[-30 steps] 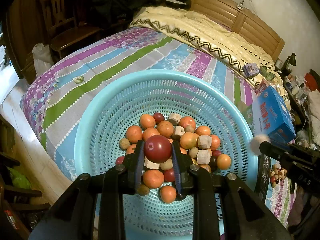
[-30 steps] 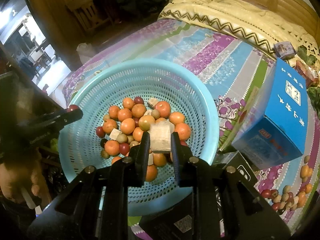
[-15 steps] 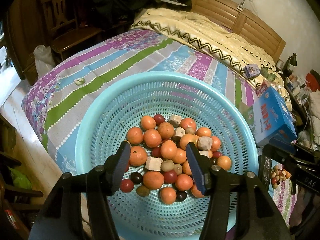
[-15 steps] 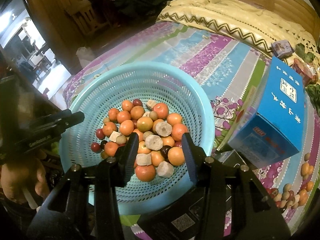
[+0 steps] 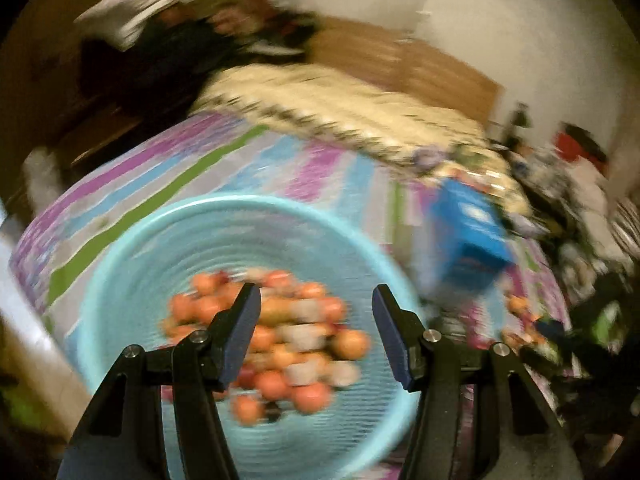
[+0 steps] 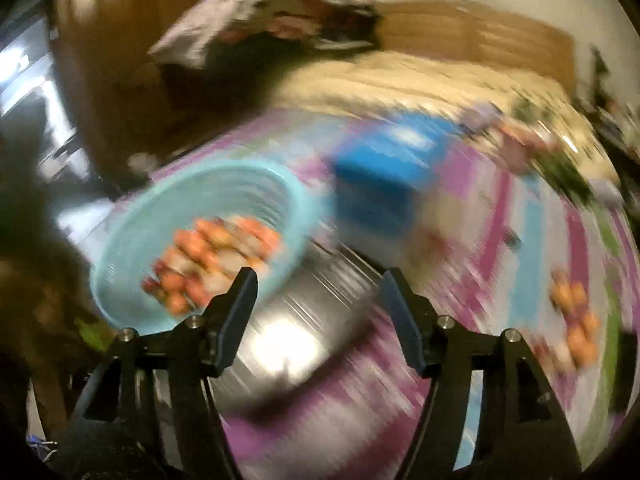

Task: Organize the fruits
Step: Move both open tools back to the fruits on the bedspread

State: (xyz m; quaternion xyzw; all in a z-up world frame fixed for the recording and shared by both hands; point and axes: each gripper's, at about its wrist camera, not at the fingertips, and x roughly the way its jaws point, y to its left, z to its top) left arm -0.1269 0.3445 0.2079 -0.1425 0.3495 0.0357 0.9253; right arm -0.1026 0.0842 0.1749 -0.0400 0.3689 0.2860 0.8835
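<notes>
A heap of fruits (image 5: 276,340), mostly orange with some dark red ones and pale chunks mixed in, lies in the bottom of a round turquoise basket (image 5: 132,264) that rests on a striped bedspread (image 5: 188,168) of purple, blue, green and white. Both views are heavily blurred, so single fruits cannot be told apart. The left gripper (image 5: 316,320) hangs above the near part of the basket with its jaws spread and nothing between them; the heap shows through the gap. The right gripper (image 6: 318,304) is off to the right of the basket, over a shiny grey object (image 6: 296,320) just beside the basket's rim; its jaws are opening and hold nothing. A blue box (image 6: 380,176) stands on the bedspread just to the right of the basket. Farther right of the basket, past the box, a smaller cluster of fruits (image 6: 574,320) lies directly on the bedspread. Beyond the basket, a cream blanket (image 5: 340,108) covers the far end of the bed before a wooden headboard (image 5: 420,68).
</notes>
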